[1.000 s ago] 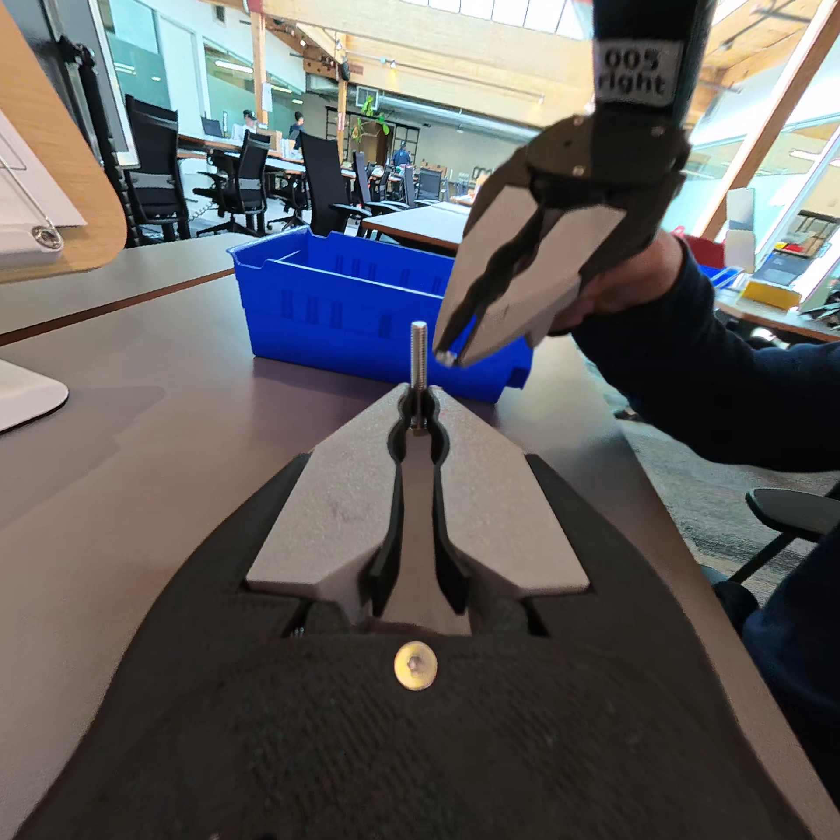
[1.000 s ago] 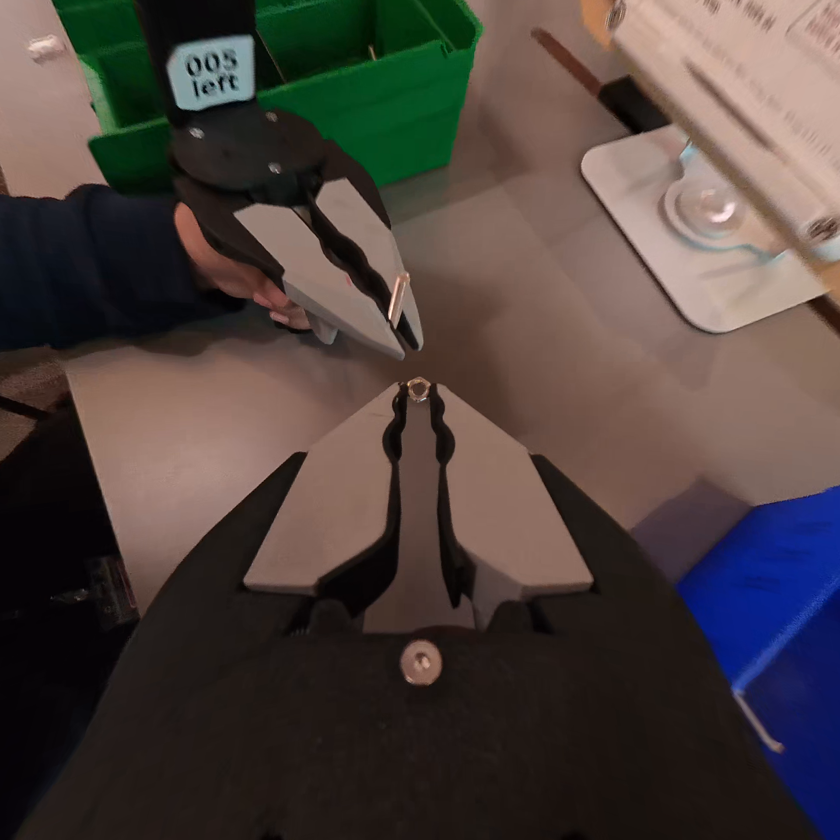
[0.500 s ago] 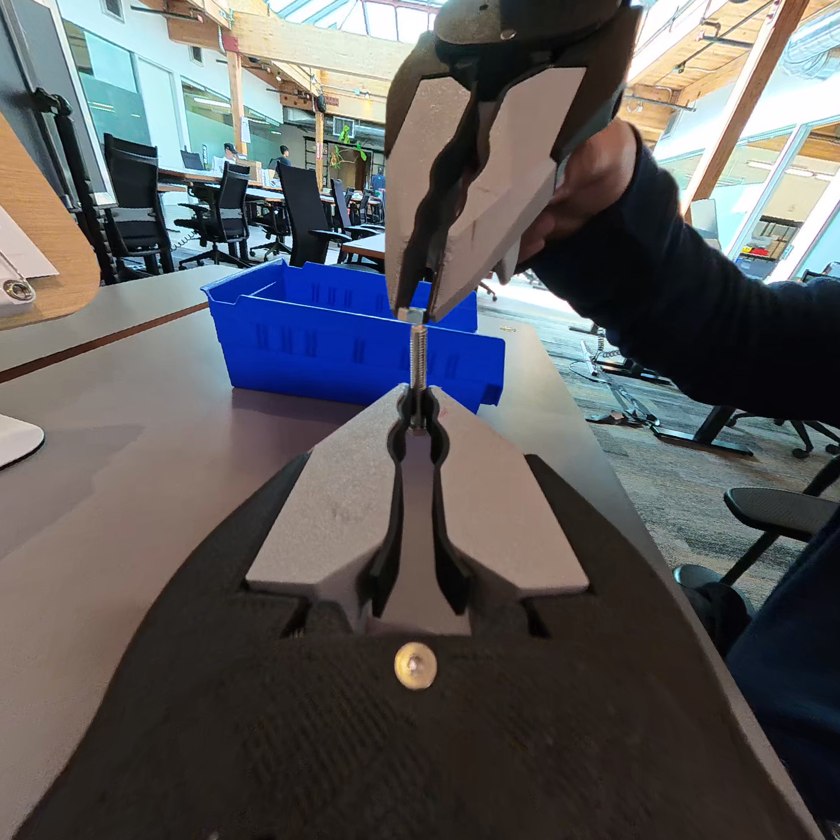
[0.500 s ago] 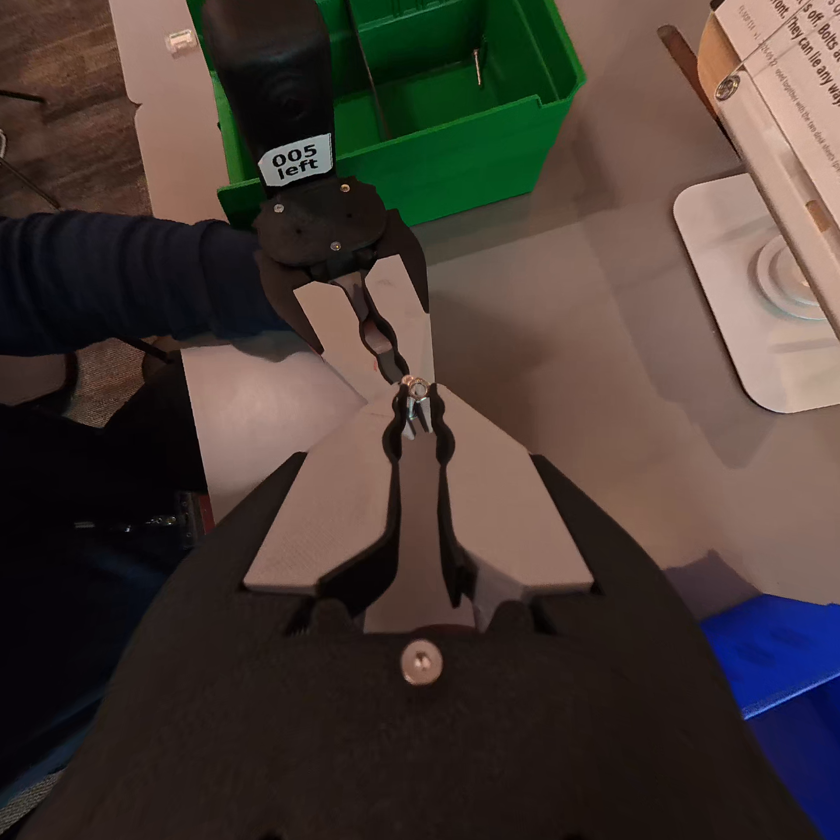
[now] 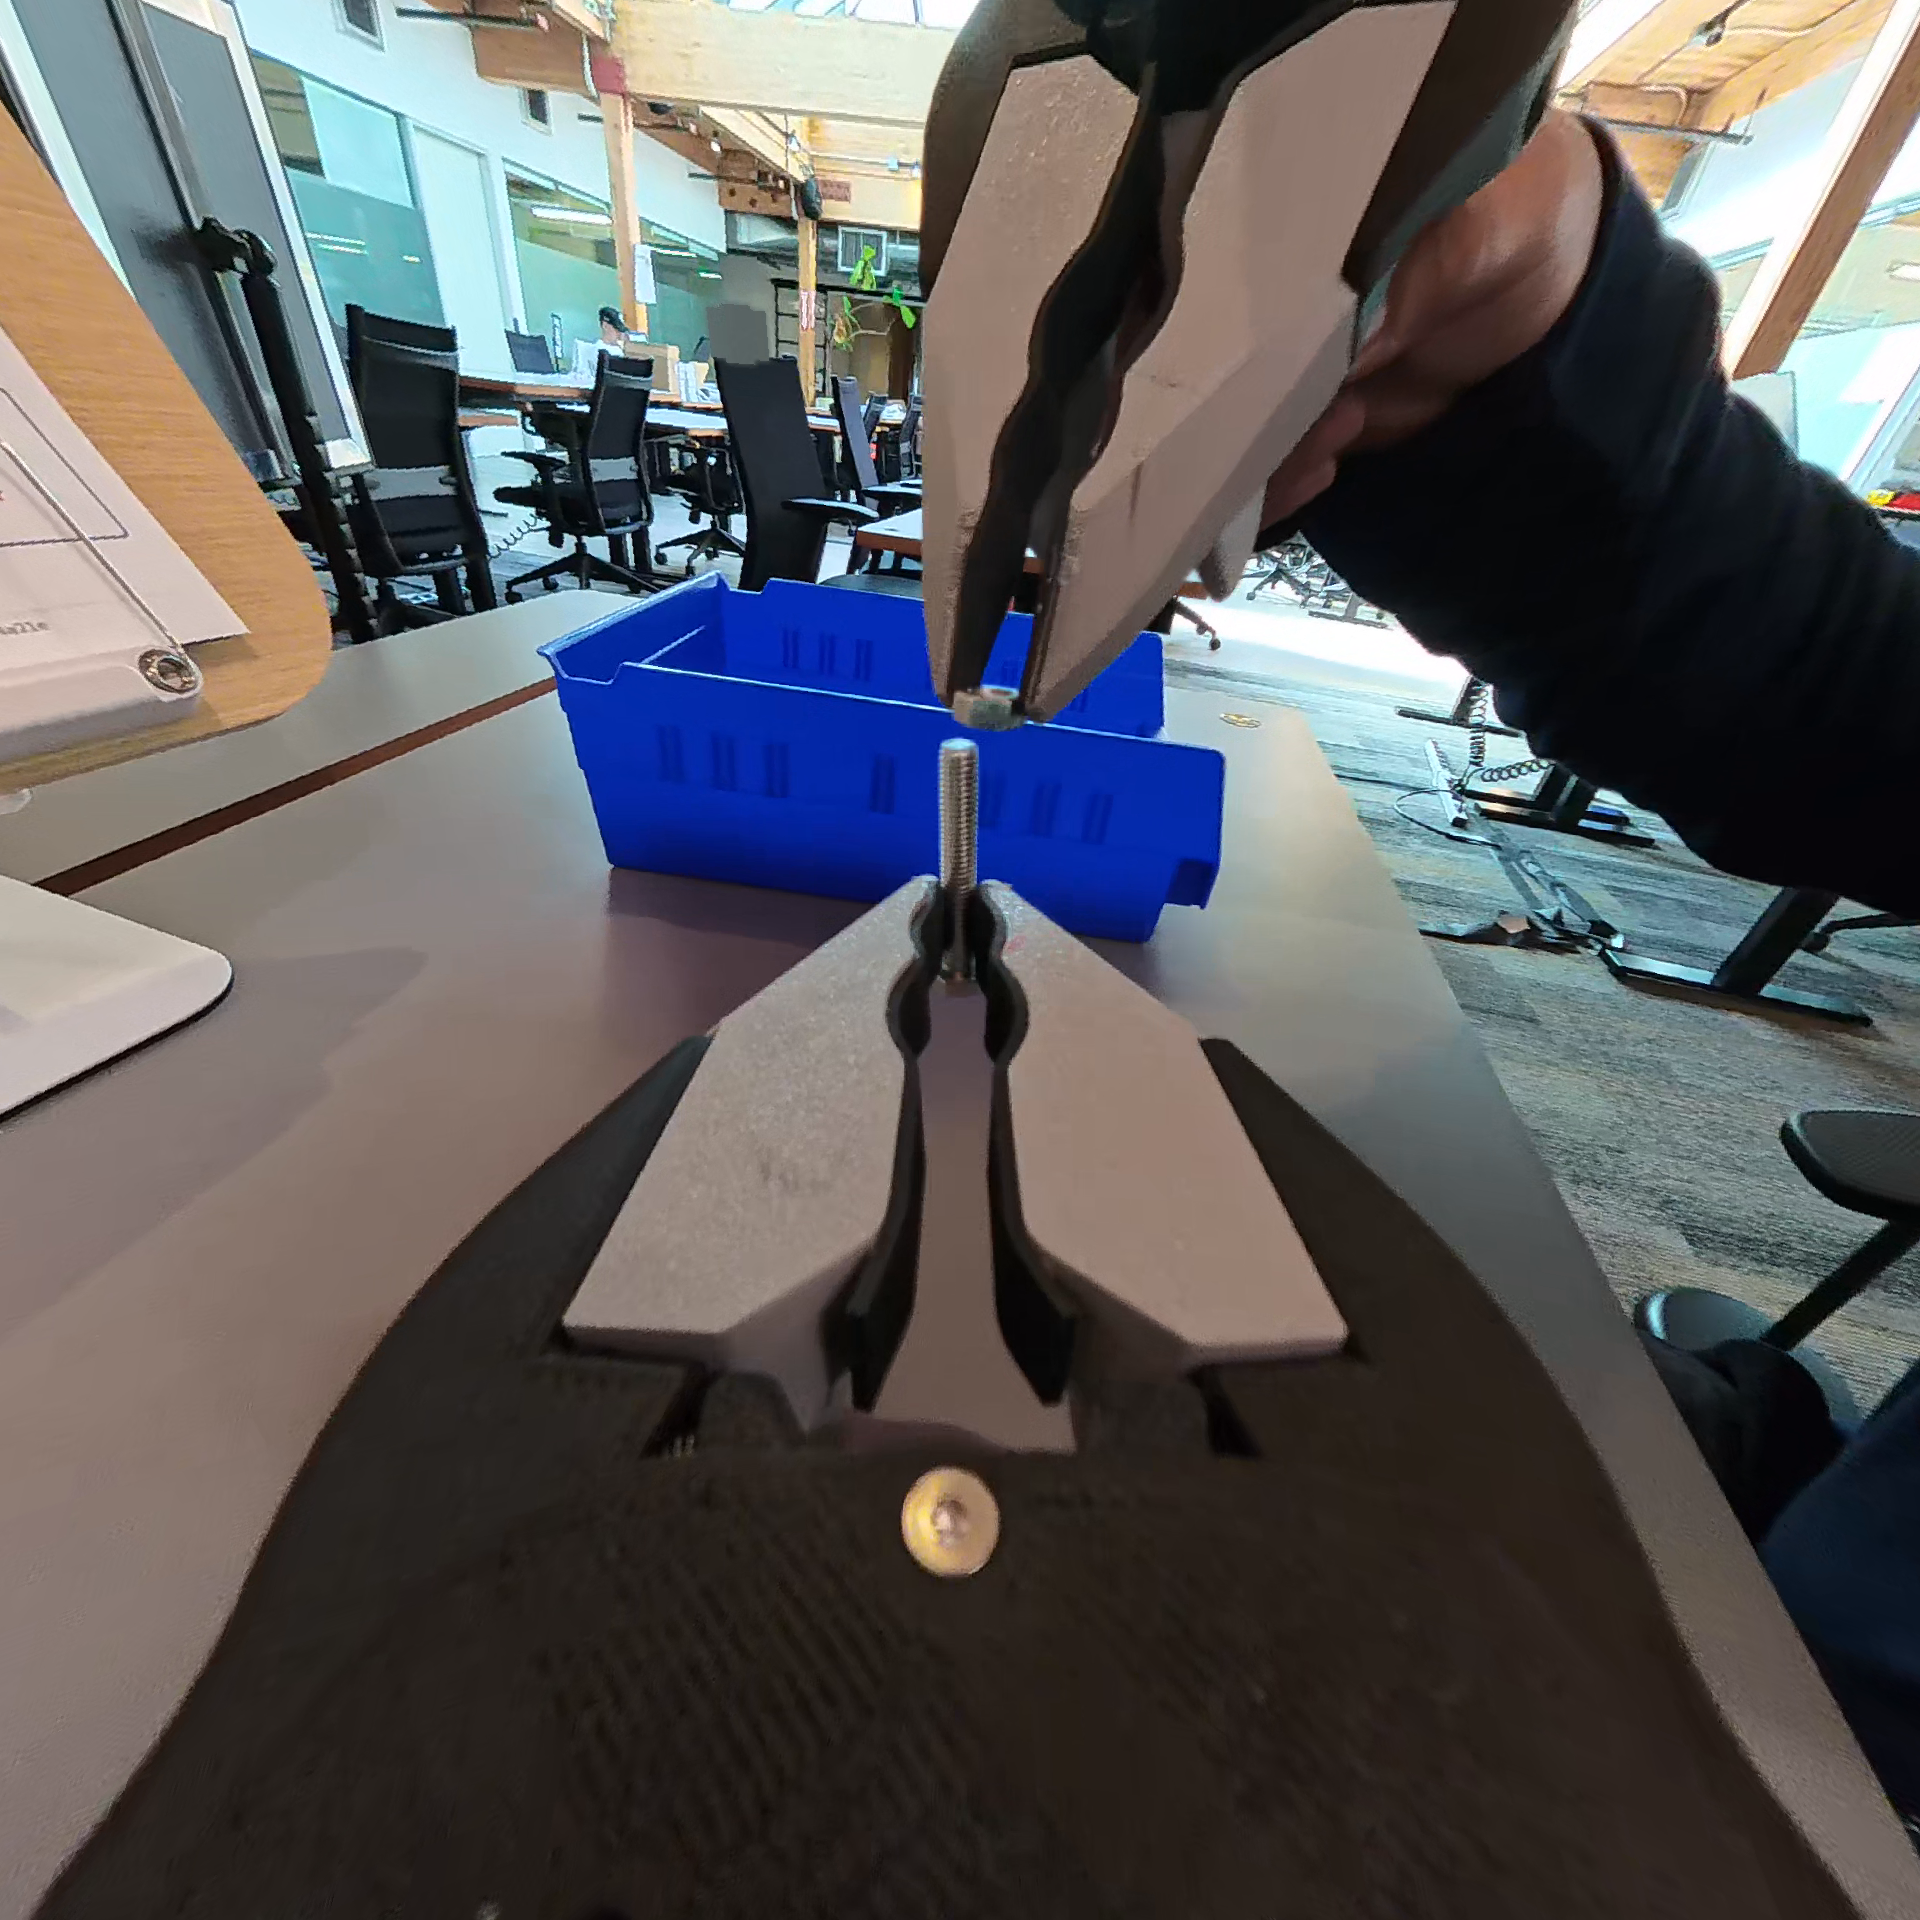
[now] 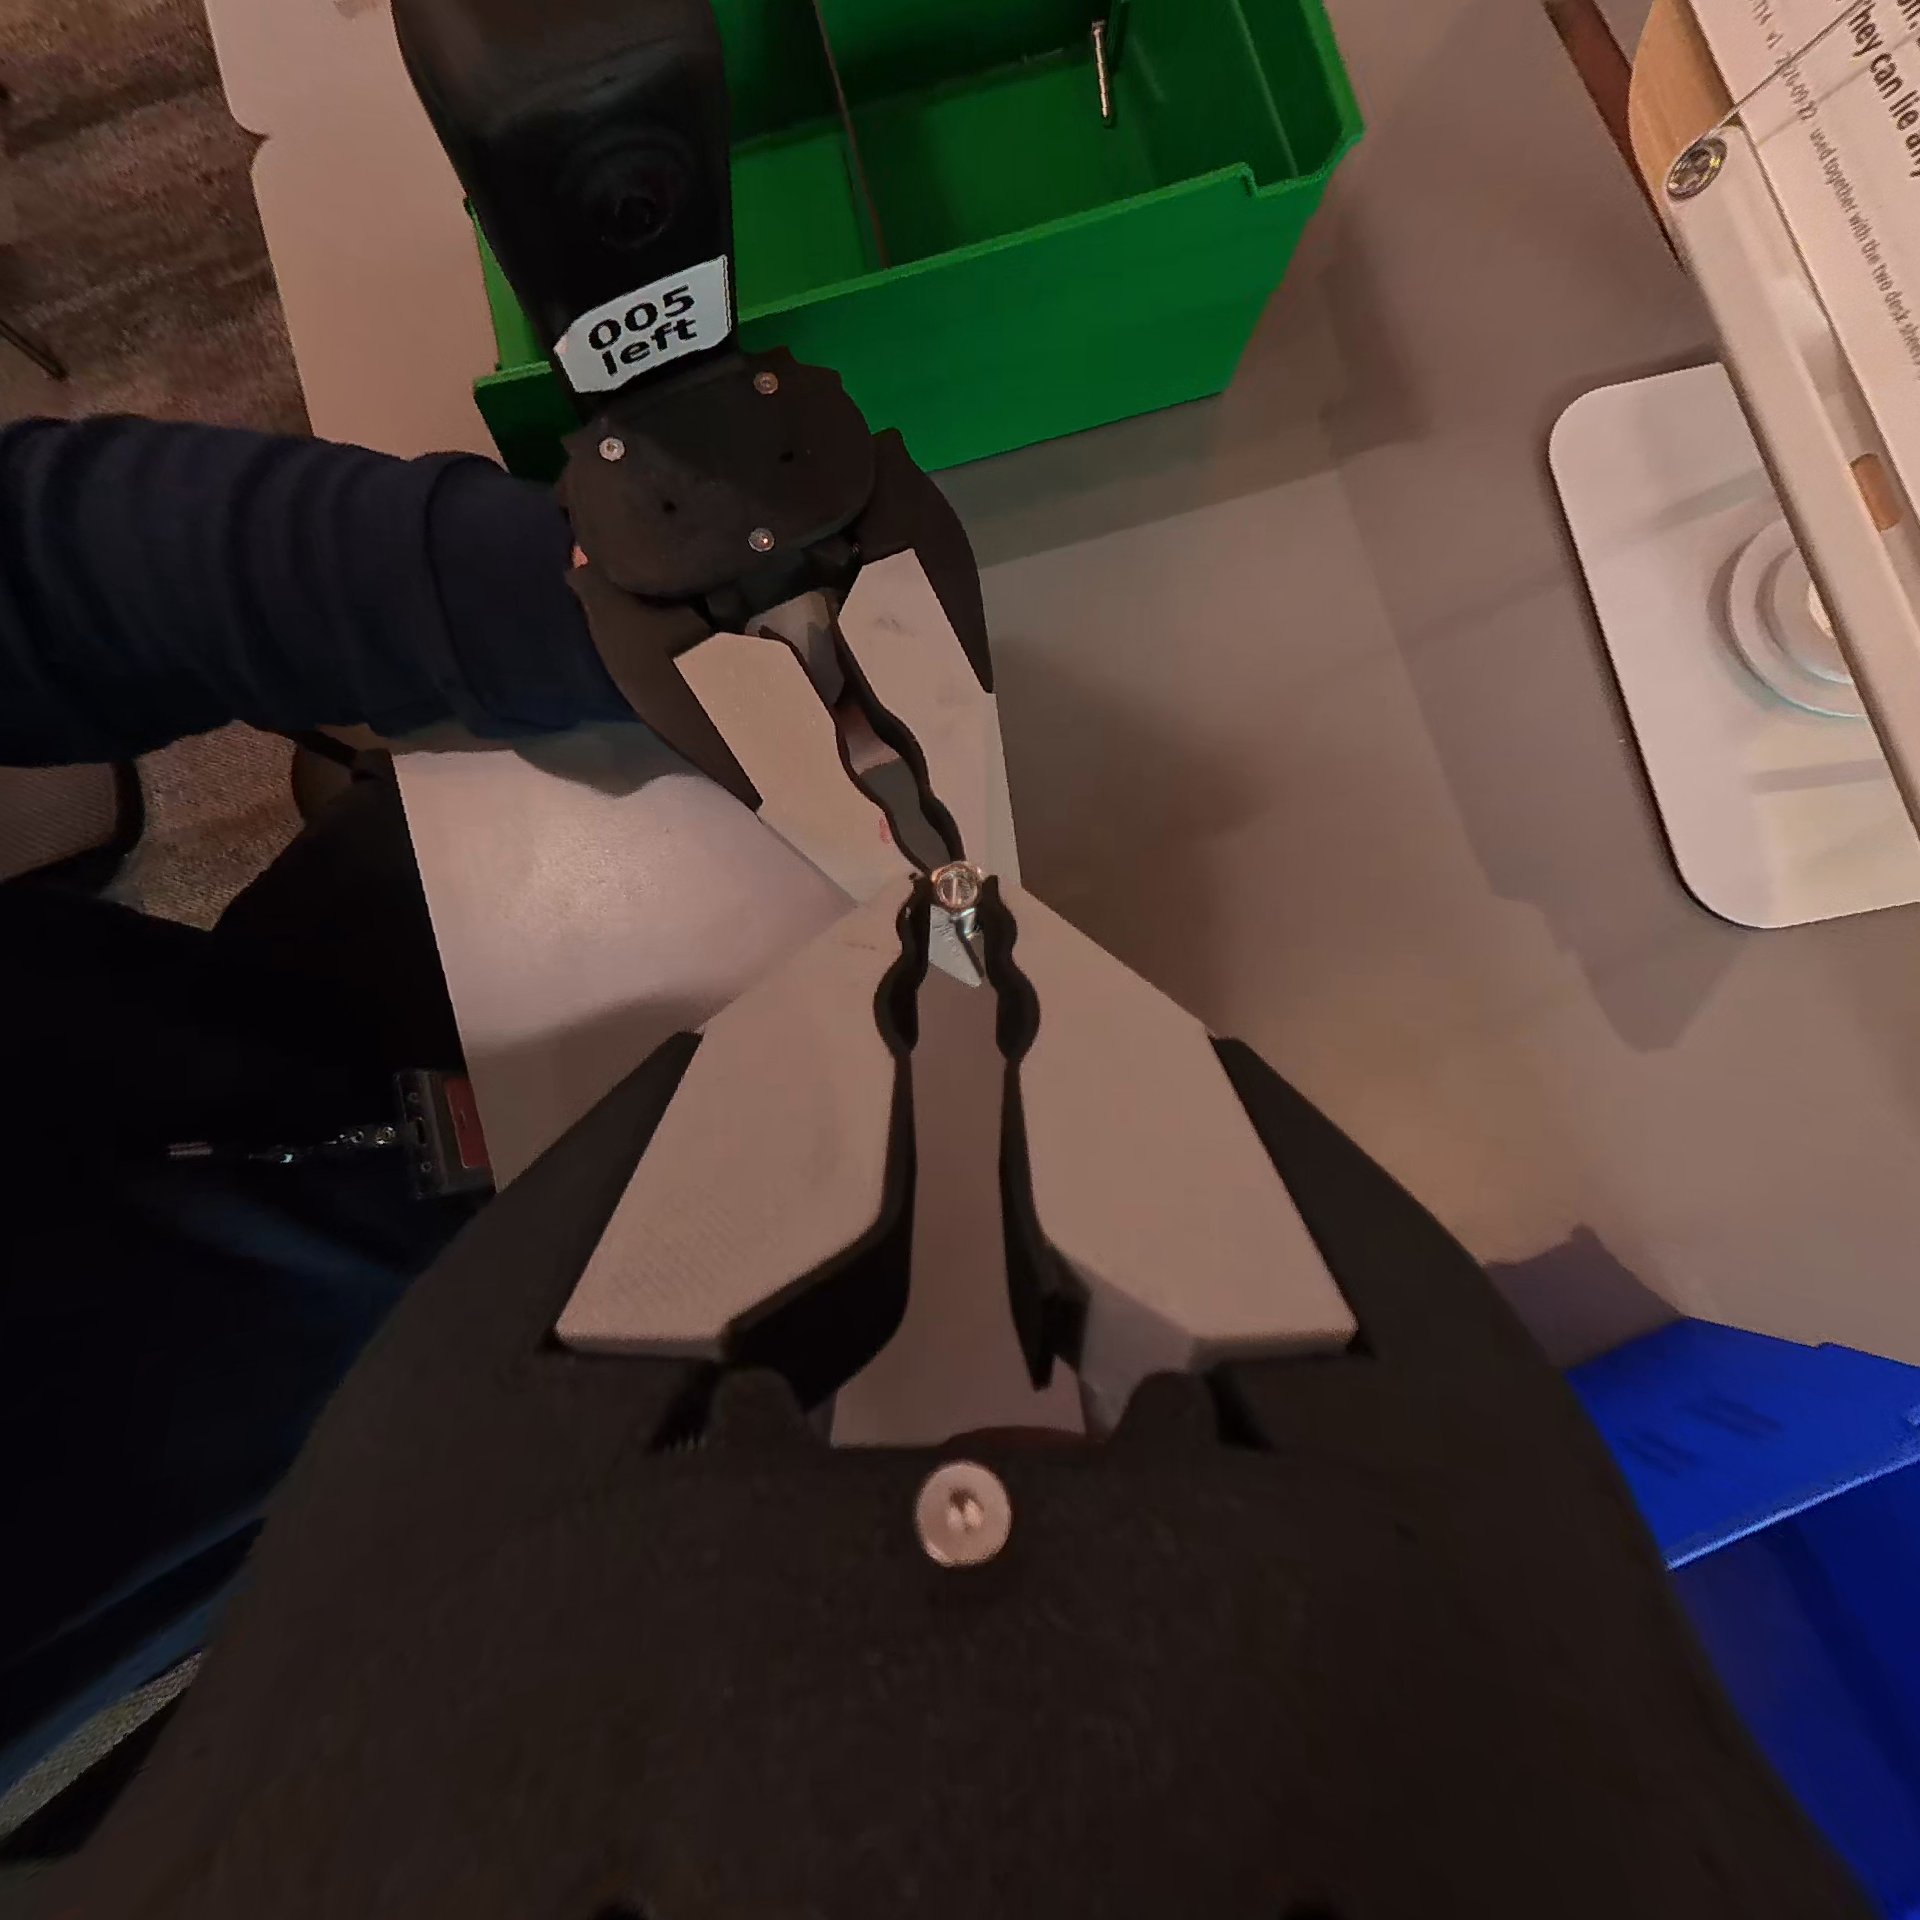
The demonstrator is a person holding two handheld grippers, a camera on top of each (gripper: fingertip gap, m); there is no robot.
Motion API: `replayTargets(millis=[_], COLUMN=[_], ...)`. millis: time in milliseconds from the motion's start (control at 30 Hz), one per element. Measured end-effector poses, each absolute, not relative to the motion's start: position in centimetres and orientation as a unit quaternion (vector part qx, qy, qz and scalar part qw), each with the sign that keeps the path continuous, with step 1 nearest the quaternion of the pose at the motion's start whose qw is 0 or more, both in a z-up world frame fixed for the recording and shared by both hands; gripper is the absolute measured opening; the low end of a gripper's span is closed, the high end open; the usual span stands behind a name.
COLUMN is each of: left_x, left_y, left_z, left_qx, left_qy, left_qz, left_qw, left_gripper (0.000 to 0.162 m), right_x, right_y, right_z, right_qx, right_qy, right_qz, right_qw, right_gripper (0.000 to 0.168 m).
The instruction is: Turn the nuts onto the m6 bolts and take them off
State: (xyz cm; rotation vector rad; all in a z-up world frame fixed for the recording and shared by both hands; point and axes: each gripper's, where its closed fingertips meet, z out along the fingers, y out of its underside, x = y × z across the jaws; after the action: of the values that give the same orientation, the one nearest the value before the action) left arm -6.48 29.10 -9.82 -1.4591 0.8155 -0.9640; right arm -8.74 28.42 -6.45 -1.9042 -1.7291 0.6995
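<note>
since the half-second-earlier frame the right gripper [image 5: 997,707] has lifted a little, so the nut [image 5: 985,708] that sat on the bolt tip now hangs just clear of it, with a sliver of blue showing between them.

nearest in the left wrist view, the left gripper [image 5: 956,914] is pressed together on the lower shank of the m6 bolt [image 5: 958,821], which stands upright, long axis running 6 to 12 o'clock, threaded end up. straight above it, toward 12 o'clock and a touch to 1, the right gripper points down and pinches the small hex nut at its very tips. the right wrist view looks nearly down that axis: the nut [image 6: 954,886] sits over the bolt, with the left gripper [image 6: 961,883] reaching in from 11 o'clock.

so the coming move turns on lining the nut's bore with the bolt's axis; the nut looks slightly off toward 1 o'clock and needs a small shift back before coming down.

farther off, a blue bin [image 5: 831,748] stands on the grey table [image 5: 416,987] behind the bolt, and a green bin [image 6: 1039,260] lies beyond the left gripper.
</note>
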Motion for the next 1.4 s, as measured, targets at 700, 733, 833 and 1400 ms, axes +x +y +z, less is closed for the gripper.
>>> replayTargets(millis=[700, 733, 833, 1400], left_x=[-6.2, -6.1, -6.1, -6.1], left_y=[29.2, 29.1, 29.2, 29.4], left_z=[-10.3, -10.3, -10.4, -10.8], left_qx=[-0.634, -0.634, -0.636, -0.645], left_qy=[0.351, 0.352, 0.353, 0.353], left_qz=[-0.402, -0.401, -0.398, -0.382], left_qw=[0.559, 0.56, 0.559, 0.559], left_gripper=[0.002, 0.002, 0.002, 0.002], right_x=[-8.8, -8.7, -8.7, -8.7], right_y=[28.8, 28.8, 28.9, 29.1], right_z=[-7.3, -7.3, -7.5, -7.9], right_qx=[-0.701, -0.701, -0.702, -0.709], right_qy=[-0.631, -0.631, -0.63, -0.625], right_qz=[0.244, 0.244, 0.245, 0.239], right_qw=[0.225, 0.225, 0.223, 0.224], right_gripper=[0.007, 0.007, 0.007, 0.007])
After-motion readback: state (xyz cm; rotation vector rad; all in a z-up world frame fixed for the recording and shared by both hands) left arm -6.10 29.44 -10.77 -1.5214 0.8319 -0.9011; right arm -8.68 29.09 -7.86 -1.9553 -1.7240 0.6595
